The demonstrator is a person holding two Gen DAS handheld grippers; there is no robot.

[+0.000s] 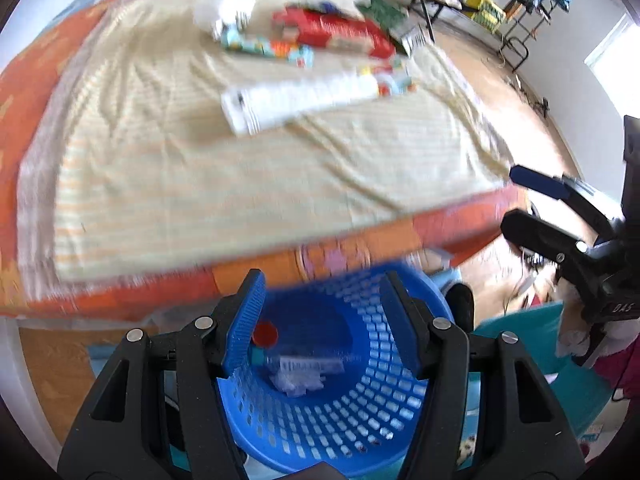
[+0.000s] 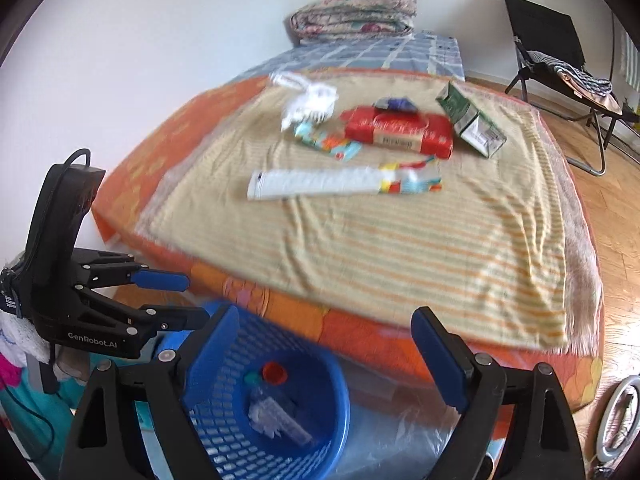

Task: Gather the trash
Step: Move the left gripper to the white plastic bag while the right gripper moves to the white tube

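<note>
A blue mesh basket (image 1: 360, 420) (image 2: 224, 412) stands on the floor at the bed's near edge, holding a clear bottle (image 2: 276, 416) and a red cap (image 1: 266, 334). My left gripper (image 1: 324, 320) is open and empty right above the basket. My right gripper (image 2: 324, 360) is open and empty, to the right of the basket. Trash lies on the bed: a long white wrapper (image 2: 340, 180), a red pack (image 2: 400, 130), a green carton (image 2: 472, 120), crumpled white paper (image 2: 308, 100) and a colourful wrapper (image 2: 328, 142).
The bed has a striped yellow blanket (image 2: 400, 248) over an orange sheet (image 2: 360, 332). A folded quilt (image 2: 352, 16) lies at the far end. A black folding chair (image 2: 560, 64) stands on the wooden floor at right. A white wall is at left.
</note>
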